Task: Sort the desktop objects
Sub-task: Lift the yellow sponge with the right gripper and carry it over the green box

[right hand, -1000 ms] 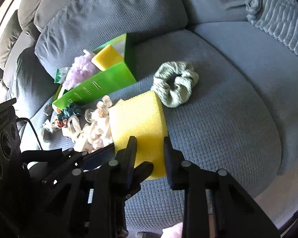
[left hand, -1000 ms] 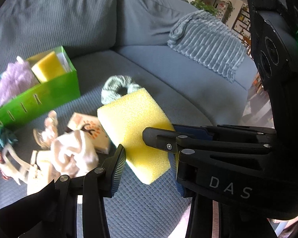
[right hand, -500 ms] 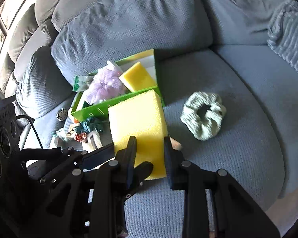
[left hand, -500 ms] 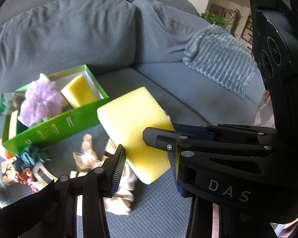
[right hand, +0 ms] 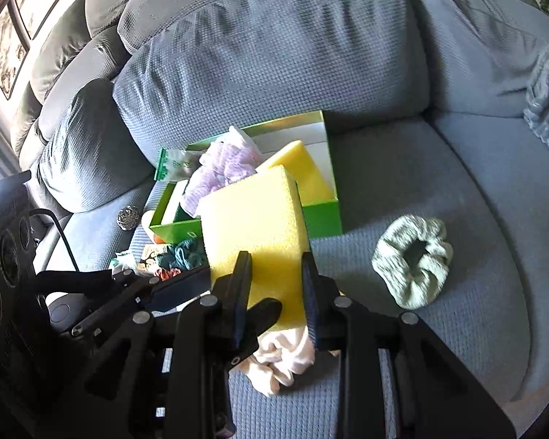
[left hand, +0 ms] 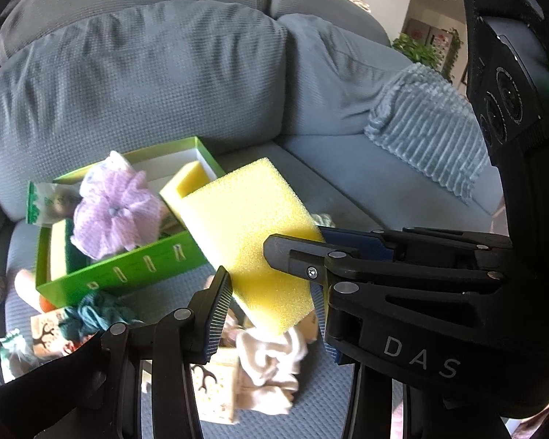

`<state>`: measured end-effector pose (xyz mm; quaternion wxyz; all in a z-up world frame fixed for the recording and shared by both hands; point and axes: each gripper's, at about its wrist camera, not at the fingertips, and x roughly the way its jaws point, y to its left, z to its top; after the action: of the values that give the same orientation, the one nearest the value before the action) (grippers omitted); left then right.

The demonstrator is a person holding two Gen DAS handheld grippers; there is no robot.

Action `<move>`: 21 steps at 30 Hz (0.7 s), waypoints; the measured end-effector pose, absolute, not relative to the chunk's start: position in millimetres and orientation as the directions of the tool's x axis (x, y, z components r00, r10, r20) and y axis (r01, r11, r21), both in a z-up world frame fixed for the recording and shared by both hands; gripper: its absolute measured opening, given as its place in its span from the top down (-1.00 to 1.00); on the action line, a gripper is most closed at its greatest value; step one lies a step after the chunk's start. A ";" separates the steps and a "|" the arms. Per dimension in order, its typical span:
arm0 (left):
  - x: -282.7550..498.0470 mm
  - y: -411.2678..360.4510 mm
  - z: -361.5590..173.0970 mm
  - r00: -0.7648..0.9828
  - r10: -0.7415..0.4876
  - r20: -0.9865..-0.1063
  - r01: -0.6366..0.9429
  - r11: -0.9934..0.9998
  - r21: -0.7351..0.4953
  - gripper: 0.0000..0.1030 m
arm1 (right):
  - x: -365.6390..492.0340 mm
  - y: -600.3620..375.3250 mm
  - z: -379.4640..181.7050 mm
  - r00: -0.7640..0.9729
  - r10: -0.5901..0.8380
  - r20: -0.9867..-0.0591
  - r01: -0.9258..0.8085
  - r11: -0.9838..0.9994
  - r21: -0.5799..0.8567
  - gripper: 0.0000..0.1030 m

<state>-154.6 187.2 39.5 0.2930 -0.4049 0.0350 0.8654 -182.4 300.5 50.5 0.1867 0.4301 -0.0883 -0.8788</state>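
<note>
The yellow sponge (right hand: pixel 254 234) is held above the sofa seat (right hand: pixel 468 197), just before the green box (right hand: pixel 324 219), pinched at its near end by the right gripper (right hand: pixel 274 285) and flanked by the left gripper (left hand: pixel 271 278). It is judged light, soft and compressible, so an edge grip suffices.

Support surface: grey-blue sofa seat cushion (right hand: pixel 439 190). Resting directly on it: 1 green box (right hand: pixel 322 219), 1 pale green scrunchie (right hand: pixel 411 261), 1 cream scrunchie (right hand: pixel 282 360), 1 teal scrunchie (left hand: pixel 91 314), 1 metal scourer (right hand: pixel 128 217), 1 ribbed blanket (left hand: pixel 424 135).
</note>
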 end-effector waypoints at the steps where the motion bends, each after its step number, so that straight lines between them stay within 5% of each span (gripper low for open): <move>1: -157.2 185.3 40.1 -0.504 0.476 -0.721 -0.532 -0.828 -0.175 0.13 | -184.9 298.5 51.0 -0.560 -0.407 -0.722 0.257 -0.914 0.316 0.50; 21: -222.4 161.8 46.2 -0.556 0.435 -0.709 -0.471 -0.867 -0.162 0.13 | -248.8 263.0 60.5 -0.568 -0.439 -0.696 0.323 -0.897 0.303 0.49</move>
<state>-222.4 161.8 46.2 0.2569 -0.3951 0.0233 0.8817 -248.8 263.0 60.5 0.2160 0.4118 -0.0707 -0.8825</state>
